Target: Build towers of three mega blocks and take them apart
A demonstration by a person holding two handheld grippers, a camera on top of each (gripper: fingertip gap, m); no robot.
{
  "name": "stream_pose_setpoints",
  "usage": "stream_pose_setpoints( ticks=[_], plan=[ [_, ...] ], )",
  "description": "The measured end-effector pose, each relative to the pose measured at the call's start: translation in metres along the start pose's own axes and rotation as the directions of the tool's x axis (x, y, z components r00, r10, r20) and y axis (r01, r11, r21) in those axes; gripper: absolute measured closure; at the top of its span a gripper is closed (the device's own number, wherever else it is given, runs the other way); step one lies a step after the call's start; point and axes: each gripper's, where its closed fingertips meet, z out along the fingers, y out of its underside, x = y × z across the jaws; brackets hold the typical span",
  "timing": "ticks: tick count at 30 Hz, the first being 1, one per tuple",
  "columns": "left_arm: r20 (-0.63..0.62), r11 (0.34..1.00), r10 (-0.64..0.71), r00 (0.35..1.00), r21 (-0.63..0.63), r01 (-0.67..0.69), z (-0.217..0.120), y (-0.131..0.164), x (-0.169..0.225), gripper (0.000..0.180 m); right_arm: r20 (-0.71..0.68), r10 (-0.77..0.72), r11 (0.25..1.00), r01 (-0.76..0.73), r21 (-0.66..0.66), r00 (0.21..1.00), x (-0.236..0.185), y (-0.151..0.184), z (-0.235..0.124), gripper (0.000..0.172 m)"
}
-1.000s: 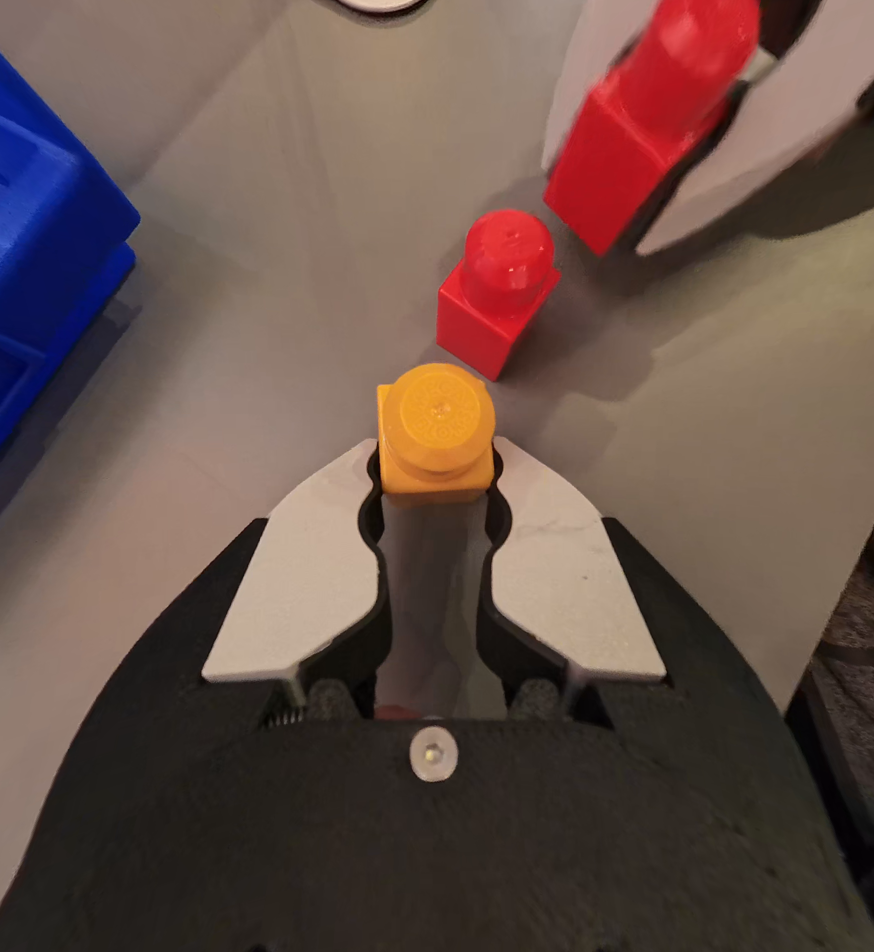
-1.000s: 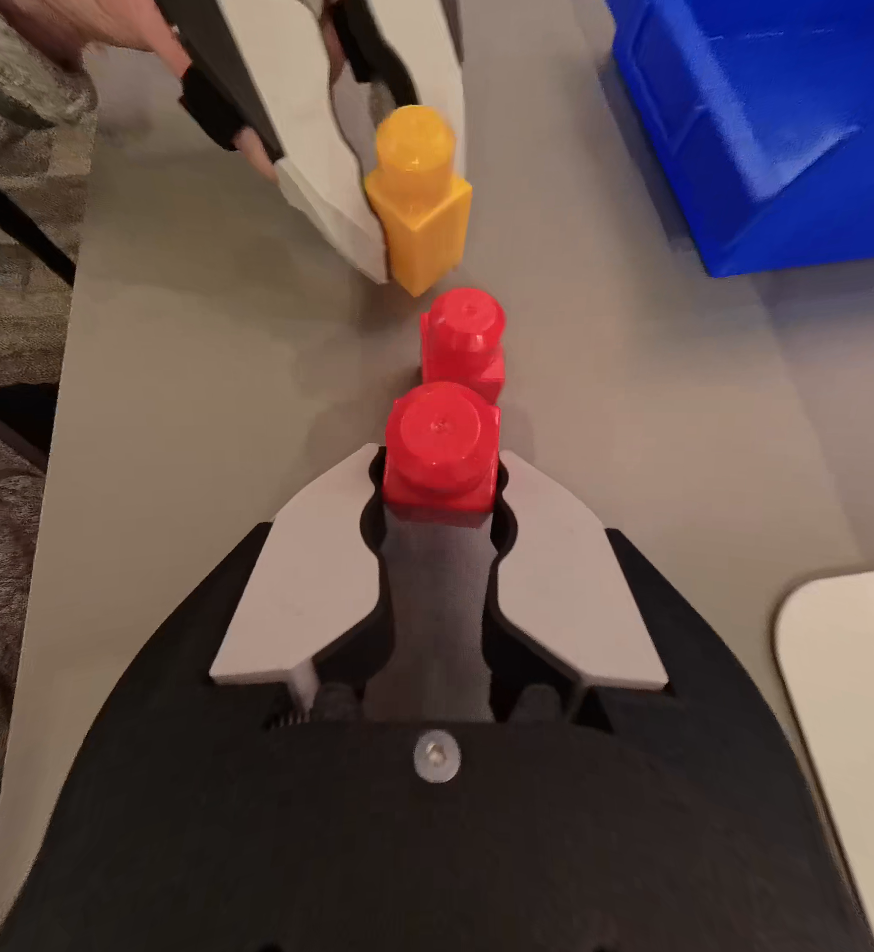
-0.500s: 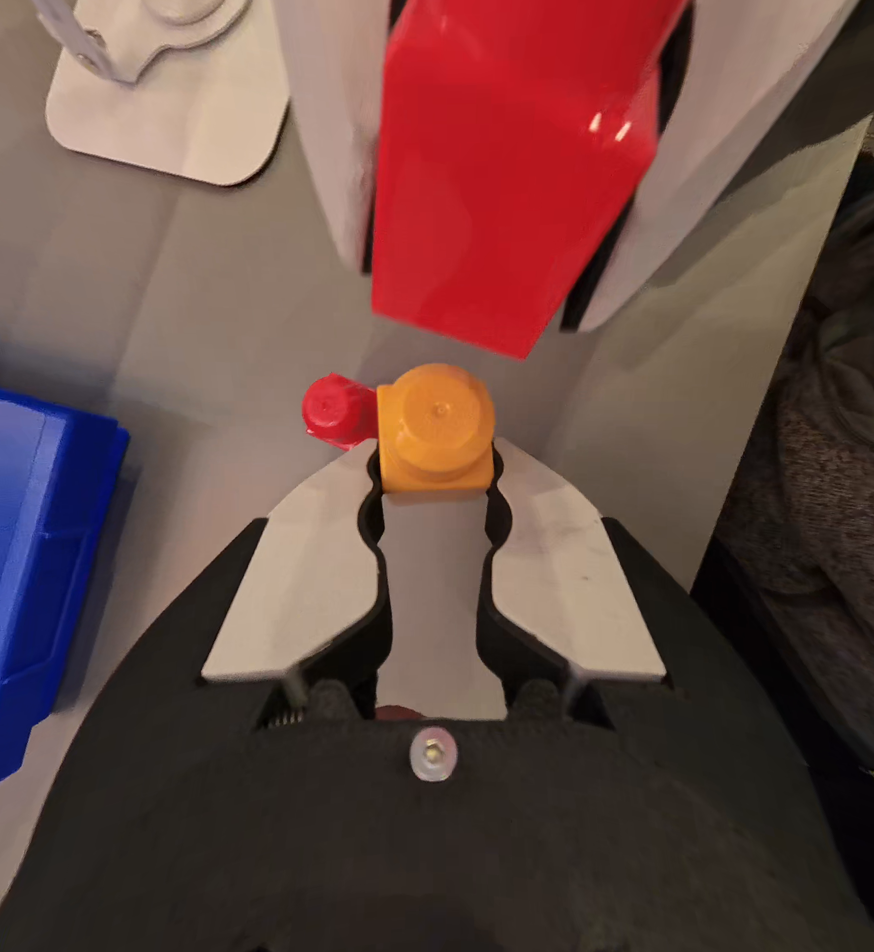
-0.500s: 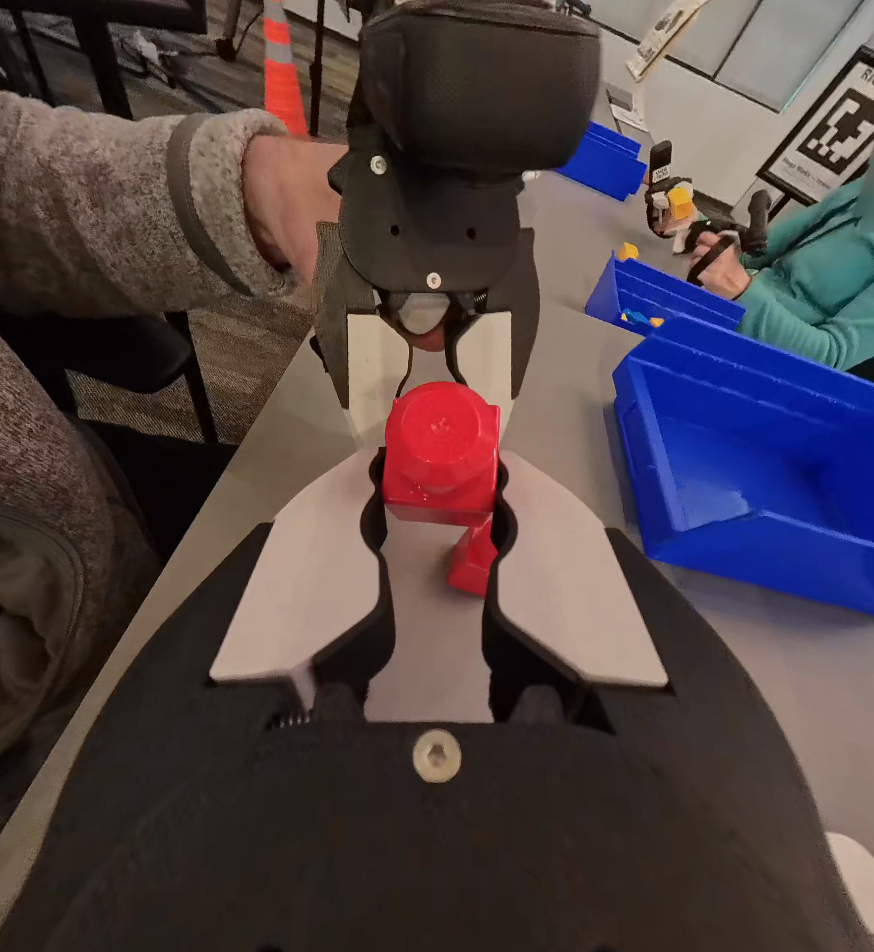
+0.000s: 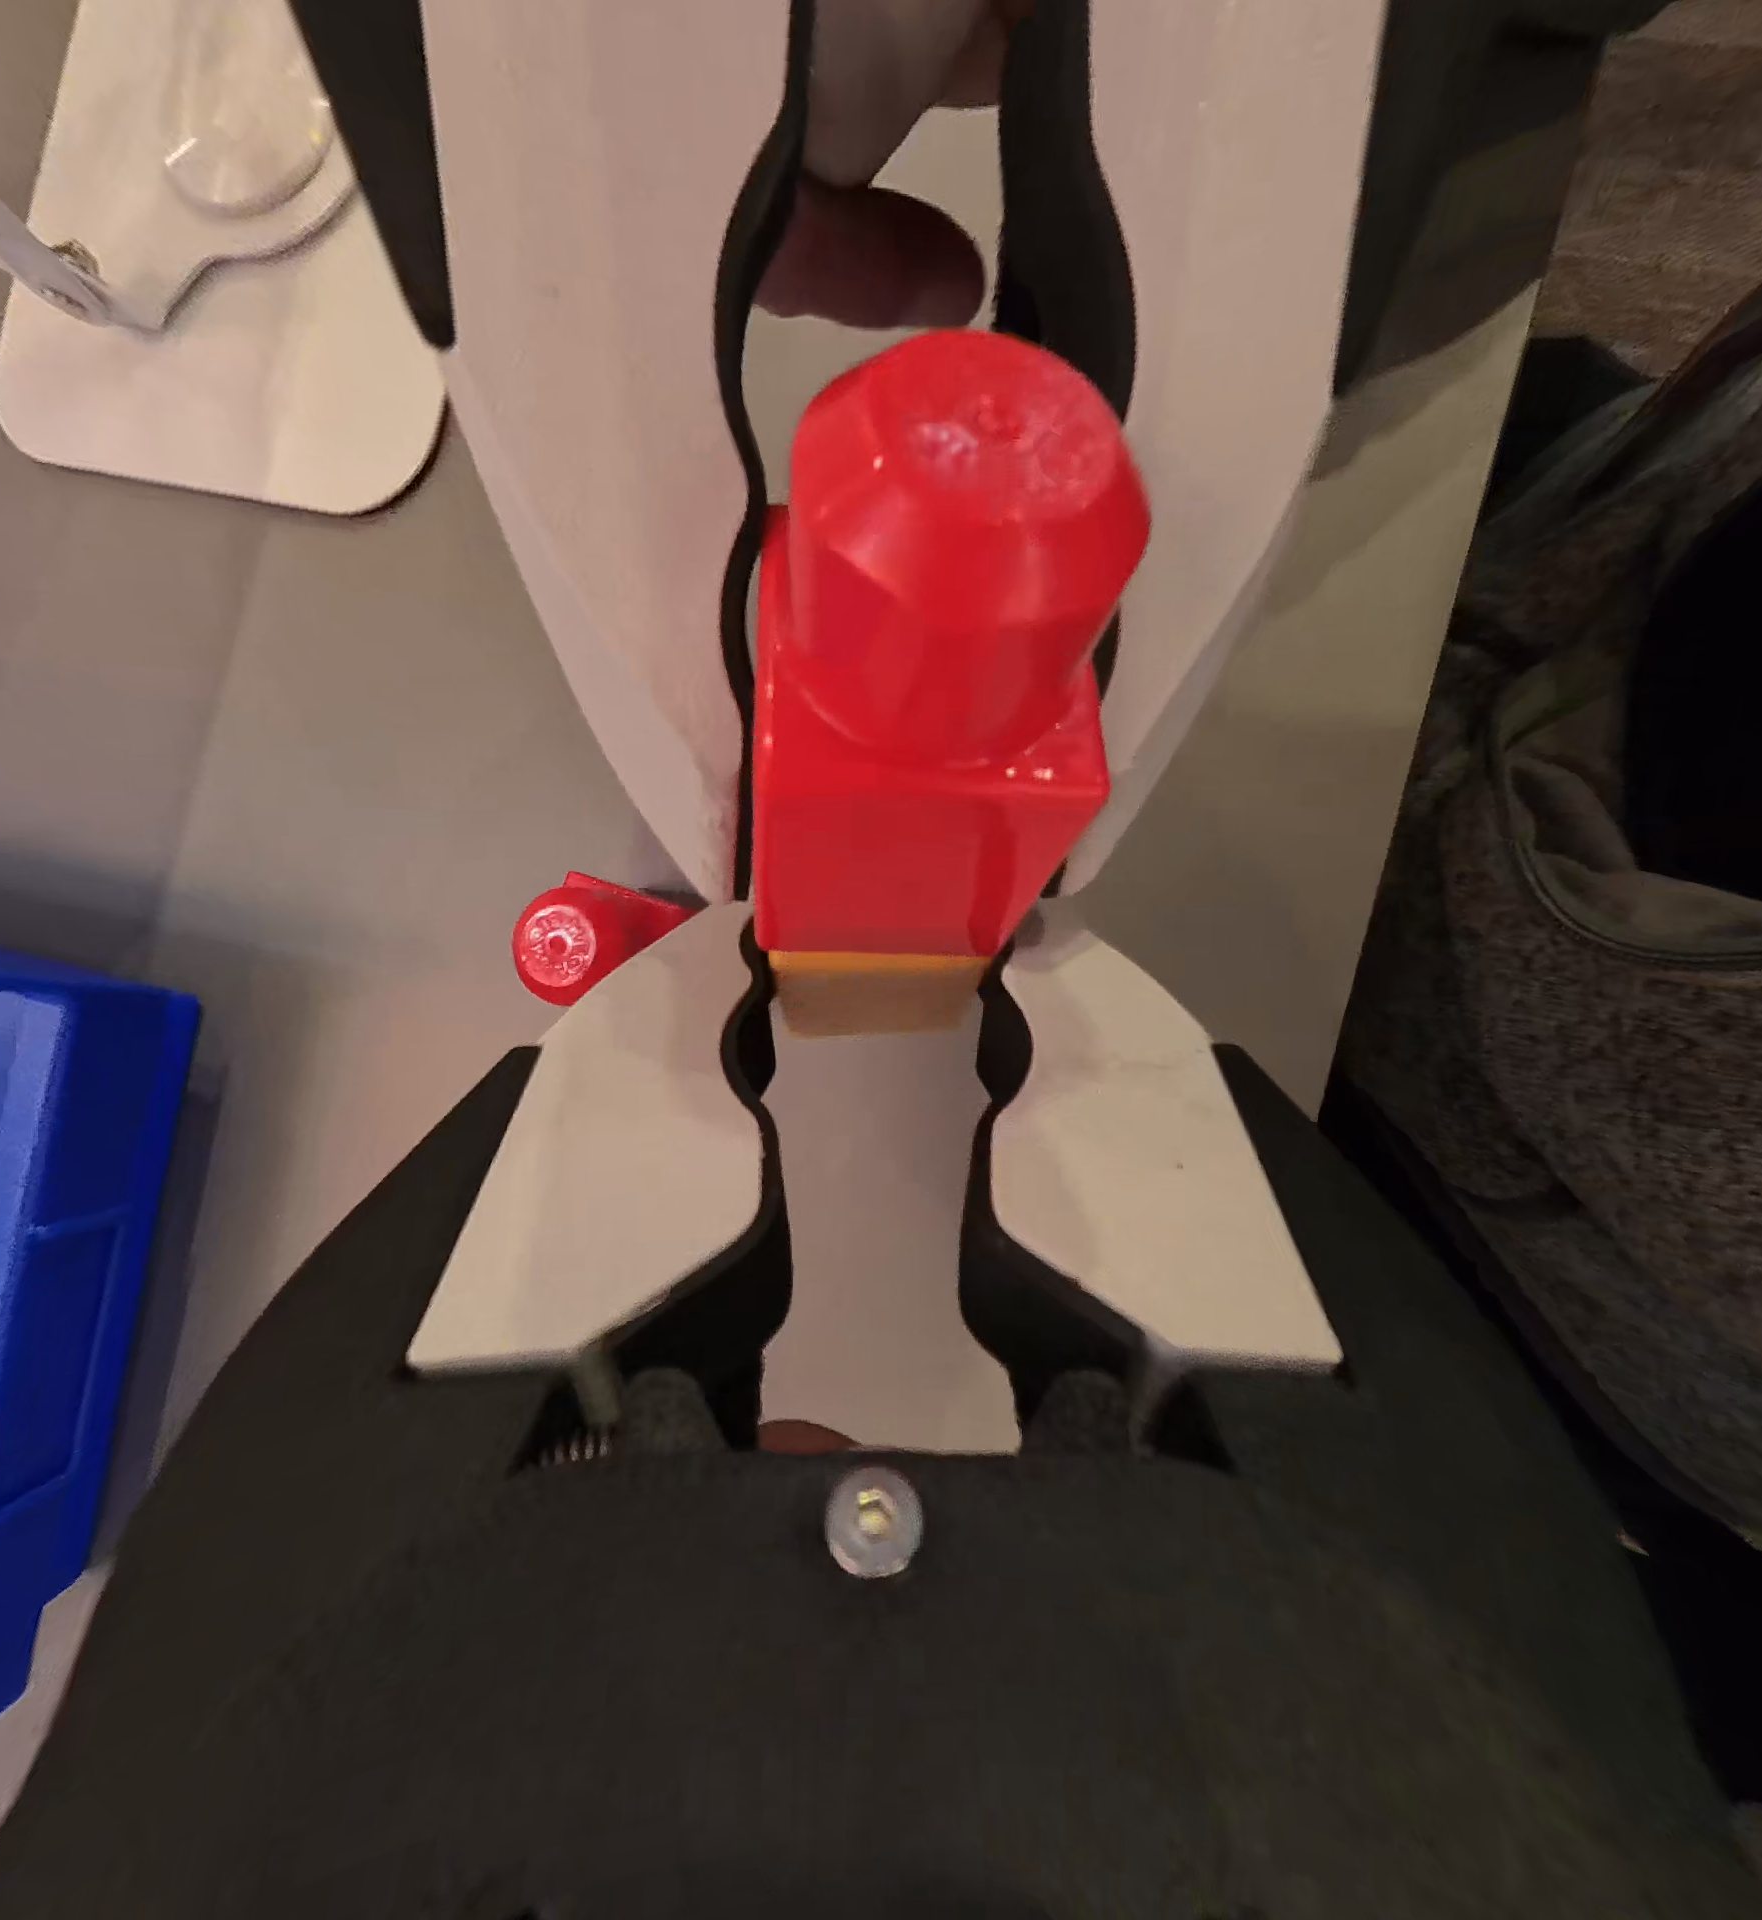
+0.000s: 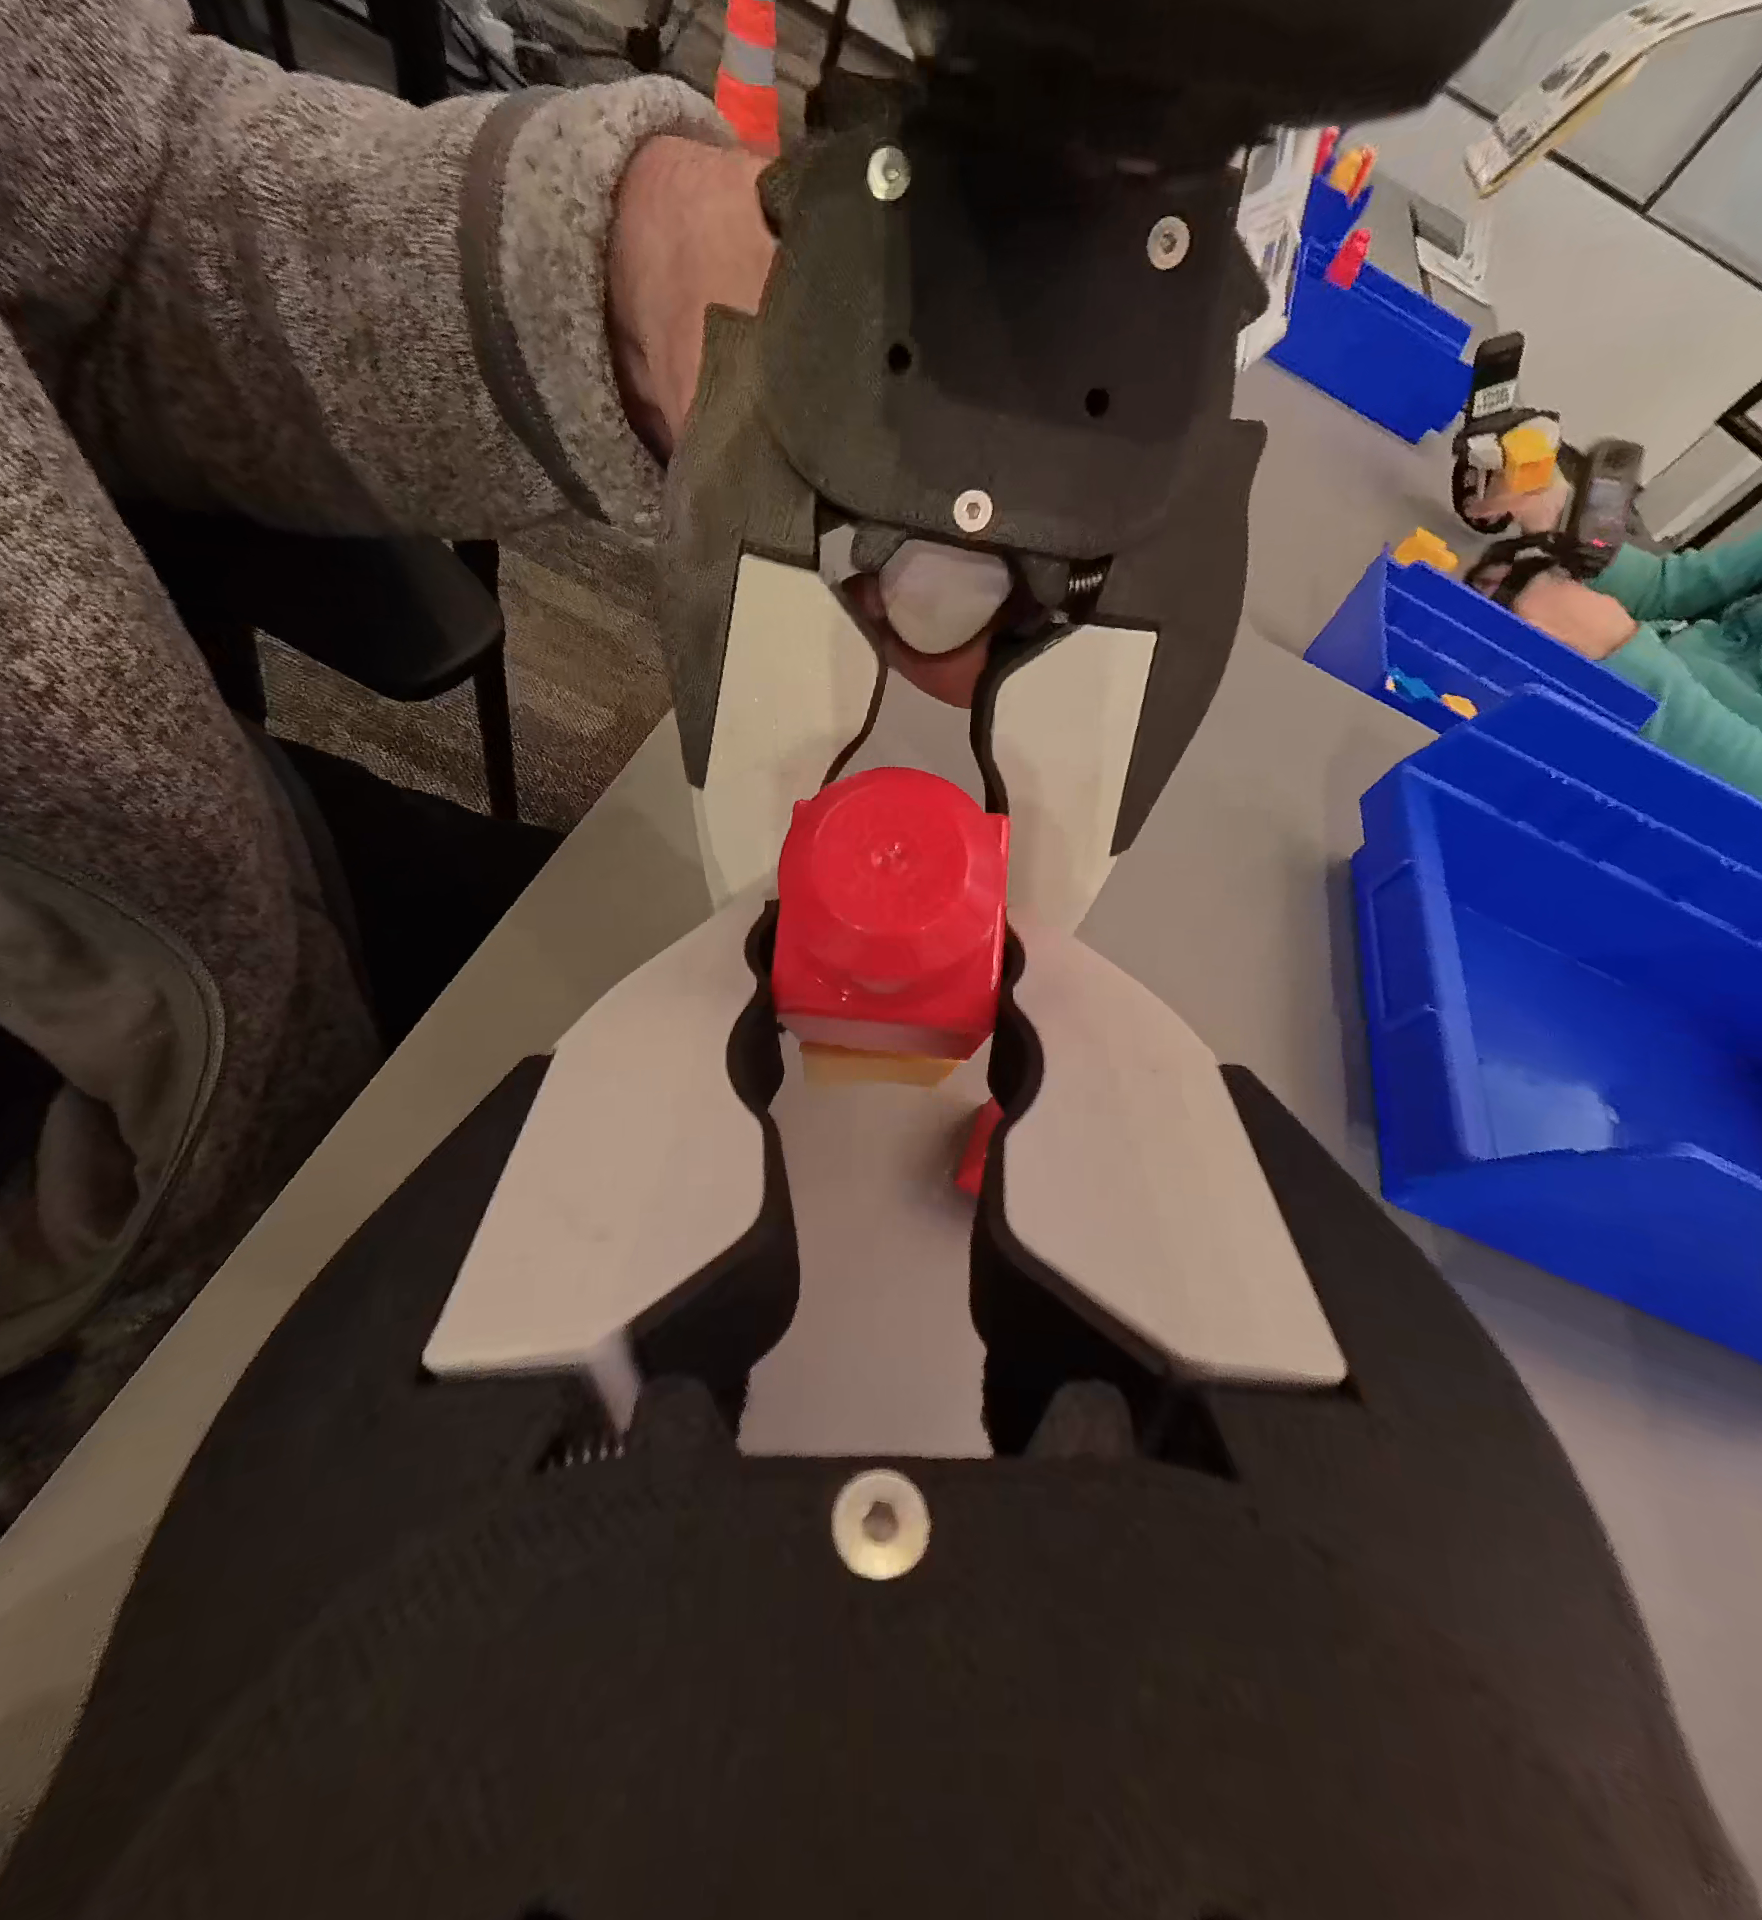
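Observation:
My left gripper (image 5: 877,971) is shut on an orange block (image 5: 872,997), held above the table. My right gripper (image 6: 887,961) is shut on a red block (image 6: 887,914). The red block (image 5: 929,727) sits on top of the orange block and covers its stud, so the two form a stack between the facing grippers. The orange block (image 6: 877,1070) shows just under the red one in the right wrist view. The right gripper's white fingers (image 5: 596,520) reach in from the top of the left wrist view. A second red block (image 5: 586,940) lies on its side on the grey table (image 5: 285,727).
A blue bin (image 5: 25,1247) stands at the table's left; it also shows in the right wrist view (image 6: 1583,987). A white flat stand (image 5: 212,343) sits at the far end. A grey sleeve (image 6: 233,312) holds the left gripper. Another person in teal (image 6: 1739,665) sits beyond, with more blue bins. There is about 4 cm between the tips of the two grippers.
The two grippers rose and came together. The red block in my right gripper came down onto the orange block's stud. Both grasps stayed shut. The loose red block stayed on the table.

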Motion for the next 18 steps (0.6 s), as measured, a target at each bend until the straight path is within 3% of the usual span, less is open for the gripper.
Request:
stream_pose_setpoints(
  ticks=[18],
  plan=[
    [-0.002, 0.969, 0.005, 1.000, 0.247, -0.005, -0.036, -0.045, 0.009, 0.145, 0.063, 0.046, 0.951, -0.063, 0.301, 0.997, -0.004, -0.034, -0.030, 0.133]
  ],
)
